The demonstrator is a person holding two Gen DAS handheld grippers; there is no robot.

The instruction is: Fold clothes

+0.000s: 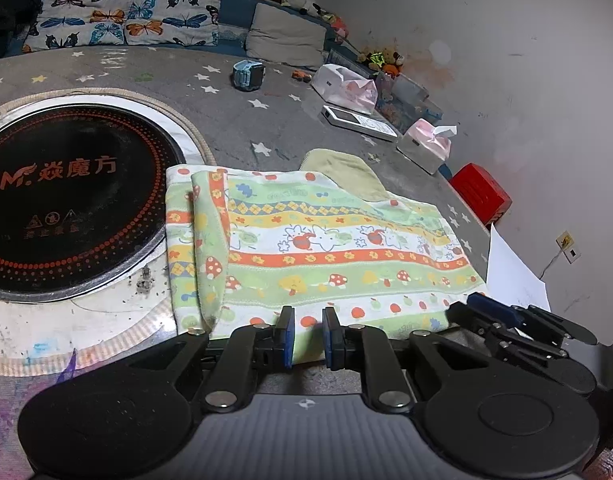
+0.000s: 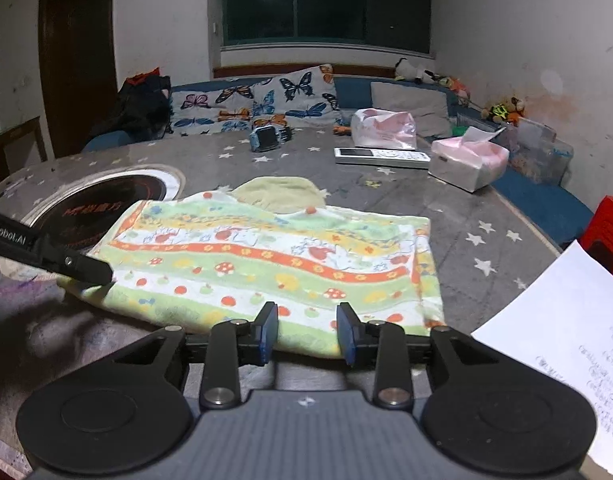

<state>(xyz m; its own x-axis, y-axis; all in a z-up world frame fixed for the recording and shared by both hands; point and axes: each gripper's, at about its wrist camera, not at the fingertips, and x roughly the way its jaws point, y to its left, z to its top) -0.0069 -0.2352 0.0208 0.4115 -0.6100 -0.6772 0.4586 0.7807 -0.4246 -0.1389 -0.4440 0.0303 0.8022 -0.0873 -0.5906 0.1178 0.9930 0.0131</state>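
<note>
The patterned cloth (image 2: 266, 256) is being shown folded on the grey table (image 2: 458, 216), filling the middle of both frames, its long axis running left to right. The right gripper (image 2: 306, 330) is being held at its near hem, jaws spread, nothing pinched. The left gripper (image 1: 308, 334), narrowly parted, is being kept at the same hem, apparently gripping nothing. Both are equally near. Tissues are being held in the tissue box (image 2: 470, 160), upper right.
</note>
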